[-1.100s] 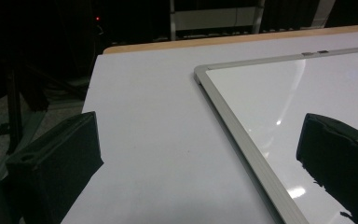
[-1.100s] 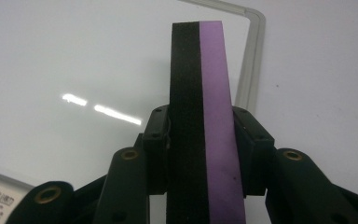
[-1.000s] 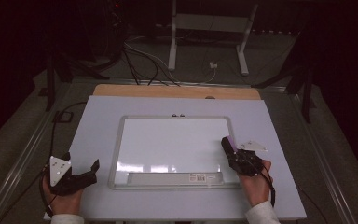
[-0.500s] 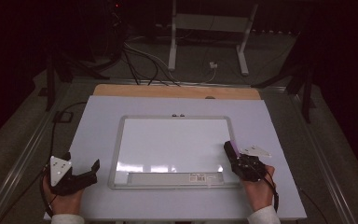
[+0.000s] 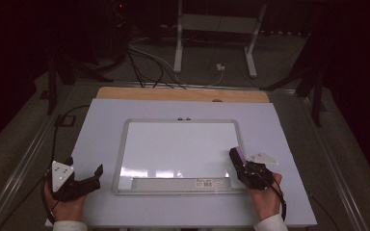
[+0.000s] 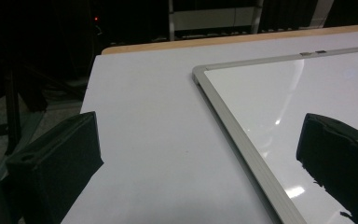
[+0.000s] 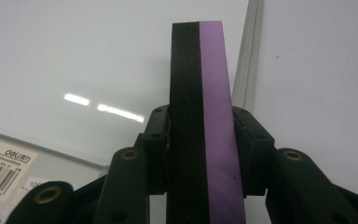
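Note:
A blank whiteboard with a grey frame lies flat in the middle of the pale table top. My right gripper rests at the board's near right corner, shut on a board eraser with a black felt side and a purple side; the eraser stands on edge between the jaws and points up the board. My left gripper rests on the table to the left of the board, open with nothing between its jaws. In the left gripper view the board's far left corner lies ahead between the jaws.
A label with a barcode sits on the board's near tray strip. A wooden strip runs along the table's far edge. Beyond it stand a metal stand and loose cables on the dark floor.
My right gripper with the eraser has shifted slightly to the right and toward the near edge. The left gripper has stayed in place.

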`<state>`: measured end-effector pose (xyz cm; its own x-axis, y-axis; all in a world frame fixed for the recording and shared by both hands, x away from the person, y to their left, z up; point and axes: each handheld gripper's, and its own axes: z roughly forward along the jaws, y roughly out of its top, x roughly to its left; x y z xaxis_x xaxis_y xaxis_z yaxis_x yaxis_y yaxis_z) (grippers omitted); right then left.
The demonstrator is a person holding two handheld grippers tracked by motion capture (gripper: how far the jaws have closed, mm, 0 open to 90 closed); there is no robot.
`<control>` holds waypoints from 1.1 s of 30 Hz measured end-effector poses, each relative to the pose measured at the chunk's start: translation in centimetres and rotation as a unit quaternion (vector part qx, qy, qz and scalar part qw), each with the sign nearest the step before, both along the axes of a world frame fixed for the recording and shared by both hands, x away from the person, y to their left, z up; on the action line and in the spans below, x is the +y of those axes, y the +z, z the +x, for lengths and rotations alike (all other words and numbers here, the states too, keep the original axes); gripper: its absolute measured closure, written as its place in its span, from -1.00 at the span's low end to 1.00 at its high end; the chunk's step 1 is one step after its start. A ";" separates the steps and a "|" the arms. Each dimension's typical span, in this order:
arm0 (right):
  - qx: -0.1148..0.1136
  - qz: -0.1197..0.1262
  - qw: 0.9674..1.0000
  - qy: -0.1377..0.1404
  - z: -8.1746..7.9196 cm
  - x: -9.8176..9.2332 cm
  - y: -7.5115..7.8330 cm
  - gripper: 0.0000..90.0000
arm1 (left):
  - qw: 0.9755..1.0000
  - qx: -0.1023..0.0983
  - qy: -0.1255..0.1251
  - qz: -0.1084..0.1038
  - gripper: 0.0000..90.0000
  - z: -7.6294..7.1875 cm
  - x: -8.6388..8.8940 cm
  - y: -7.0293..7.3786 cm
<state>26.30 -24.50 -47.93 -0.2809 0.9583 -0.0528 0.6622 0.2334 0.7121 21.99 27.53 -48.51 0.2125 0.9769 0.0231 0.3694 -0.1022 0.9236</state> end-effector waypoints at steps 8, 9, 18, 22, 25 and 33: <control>0.003 -0.002 1.000 -0.003 -0.1 0.3 -0.3 0.40 | 1.000 0.001 0.000 0.000 -0.99 0.0 0.0 0.0; 0.004 -0.002 1.000 -0.004 -0.1 0.3 -0.3 0.40 | 1.000 0.000 0.000 0.000 -0.98 0.0 0.0 0.0; 0.006 0.000 1.000 -0.008 -0.1 0.2 -0.4 0.40 | 1.000 0.000 0.001 -0.001 -0.98 0.0 0.0 0.0; 0.009 0.001 1.000 -0.009 -0.1 0.2 -0.5 0.40 | 1.000 -0.001 0.000 -0.001 -0.98 0.0 0.0 0.0; 0.011 0.003 1.000 -0.007 -0.2 0.2 -0.5 0.40 | 1.000 -0.001 0.001 -0.001 -0.98 0.0 0.0 0.0; 0.018 0.003 1.000 -0.008 -0.3 0.2 -0.8 0.40 | 1.000 -0.001 0.000 -0.001 -0.98 0.0 0.0 0.0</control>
<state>26.01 -24.31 -48.72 -0.2669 0.9630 -0.0371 0.6912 0.2181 0.6889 21.95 27.51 -48.48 0.2124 0.9770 0.0212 0.3674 -0.1000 0.9247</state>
